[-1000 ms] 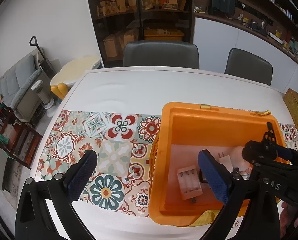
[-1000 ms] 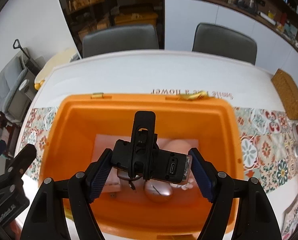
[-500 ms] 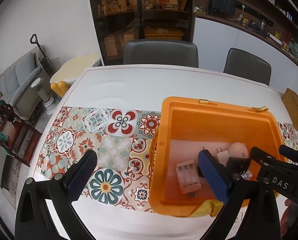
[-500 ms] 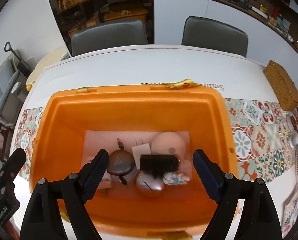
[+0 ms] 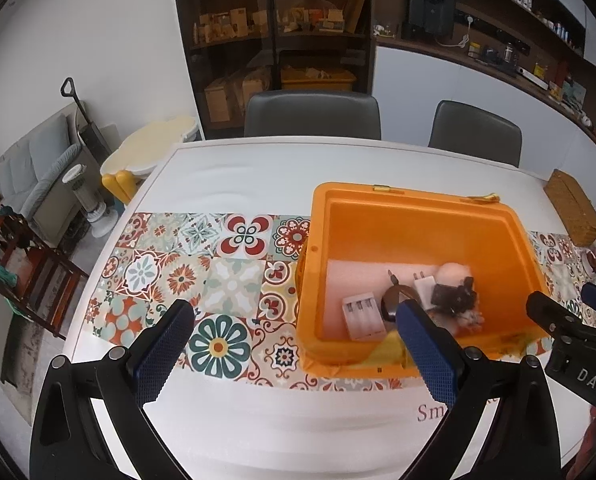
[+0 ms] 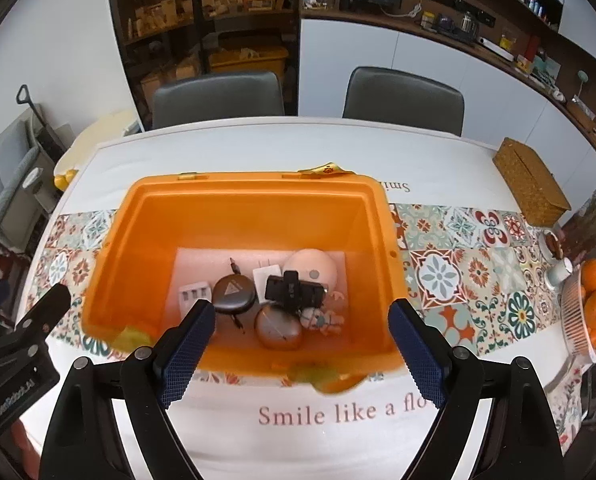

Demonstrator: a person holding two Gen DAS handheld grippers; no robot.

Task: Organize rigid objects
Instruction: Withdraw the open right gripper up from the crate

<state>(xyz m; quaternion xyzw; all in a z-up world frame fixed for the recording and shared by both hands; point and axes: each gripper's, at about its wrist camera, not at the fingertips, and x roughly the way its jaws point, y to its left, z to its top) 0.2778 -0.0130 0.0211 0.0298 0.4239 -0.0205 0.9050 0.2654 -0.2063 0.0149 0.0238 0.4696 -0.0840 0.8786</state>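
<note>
Black camera-like gadget (image 6: 294,291) sits on the floor of the orange bin (image 6: 242,216), ahead of and between the right gripper (image 6: 298,344) fingers, not touching them. Right fingers spread wide, holding nothing. Left gripper (image 5: 294,344) also wide open and empty; its right finger (image 5: 425,348) overlaps the bin's near wall in view, left finger over the patterned runner (image 5: 186,272). Bin sits on the counter (image 6: 377,148) and also contains a white battery holder (image 6: 194,294), round dark case (image 6: 234,296), white plug (image 6: 266,273), pink egg-shaped item (image 6: 313,266), bronze mouse-like shell (image 6: 278,328), small figurine (image 6: 323,320).
</note>
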